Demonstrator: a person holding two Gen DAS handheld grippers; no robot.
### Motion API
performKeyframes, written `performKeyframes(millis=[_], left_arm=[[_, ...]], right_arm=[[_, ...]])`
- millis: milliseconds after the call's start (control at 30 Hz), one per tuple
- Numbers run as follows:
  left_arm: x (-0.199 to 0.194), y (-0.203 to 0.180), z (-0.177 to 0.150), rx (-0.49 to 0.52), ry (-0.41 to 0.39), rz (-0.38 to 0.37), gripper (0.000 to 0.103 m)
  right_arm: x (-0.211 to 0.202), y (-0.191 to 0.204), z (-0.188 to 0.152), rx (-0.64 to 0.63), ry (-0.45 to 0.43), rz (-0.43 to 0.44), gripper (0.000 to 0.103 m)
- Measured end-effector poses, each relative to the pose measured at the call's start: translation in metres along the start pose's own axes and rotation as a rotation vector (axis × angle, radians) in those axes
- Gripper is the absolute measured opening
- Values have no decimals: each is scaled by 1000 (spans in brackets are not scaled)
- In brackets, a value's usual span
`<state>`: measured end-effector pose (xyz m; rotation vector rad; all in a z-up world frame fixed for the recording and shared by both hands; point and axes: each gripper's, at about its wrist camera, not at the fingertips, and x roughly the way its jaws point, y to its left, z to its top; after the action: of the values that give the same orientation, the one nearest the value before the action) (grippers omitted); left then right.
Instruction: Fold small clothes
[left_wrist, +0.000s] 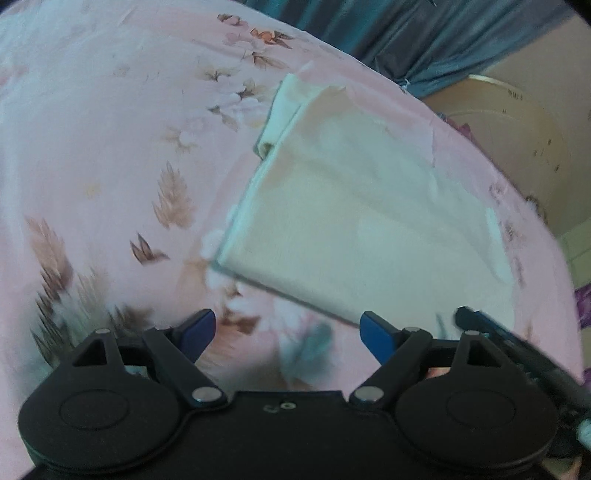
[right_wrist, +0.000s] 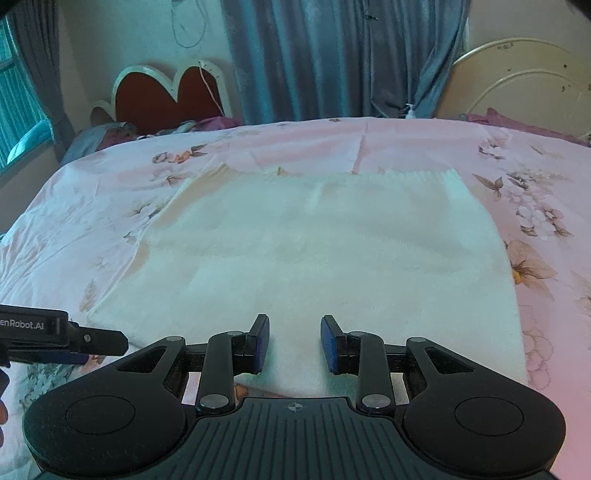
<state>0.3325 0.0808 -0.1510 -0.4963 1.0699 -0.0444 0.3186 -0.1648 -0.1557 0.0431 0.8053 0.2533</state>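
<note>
Behind the bed, heart-shaped headboard (right_wrist: 166, 96), right wrist view only

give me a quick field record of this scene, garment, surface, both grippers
garment: white knitted garment, lying flat, partly folded
surface: pink floral bedsheet
left gripper: fingers wide apart, nothing between them, off the garment's edge
right gripper: fingers partly apart over the garment's near edge, no grip visible
background: grey-blue curtain, red heart-shaped headboard
</note>
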Motion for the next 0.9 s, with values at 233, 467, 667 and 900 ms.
performKeyframes(millis=[233, 467, 667, 900], left_arm=[[16, 4, -1, -182, -78, -108, 100], [39, 2, 5, -281, -205, -240, 99], [54, 3, 17, -339, -293, -304, 87], [71, 9, 31, -376, -320, -314, 43]], right_arm=[[15, -10, -2, -9, 16, 25, 30], [31, -12, 18, -20, -5, 52, 30], [51, -11, 44, -28, -42, 53, 30], [82, -3, 49, -91, -28, -19, 30]])
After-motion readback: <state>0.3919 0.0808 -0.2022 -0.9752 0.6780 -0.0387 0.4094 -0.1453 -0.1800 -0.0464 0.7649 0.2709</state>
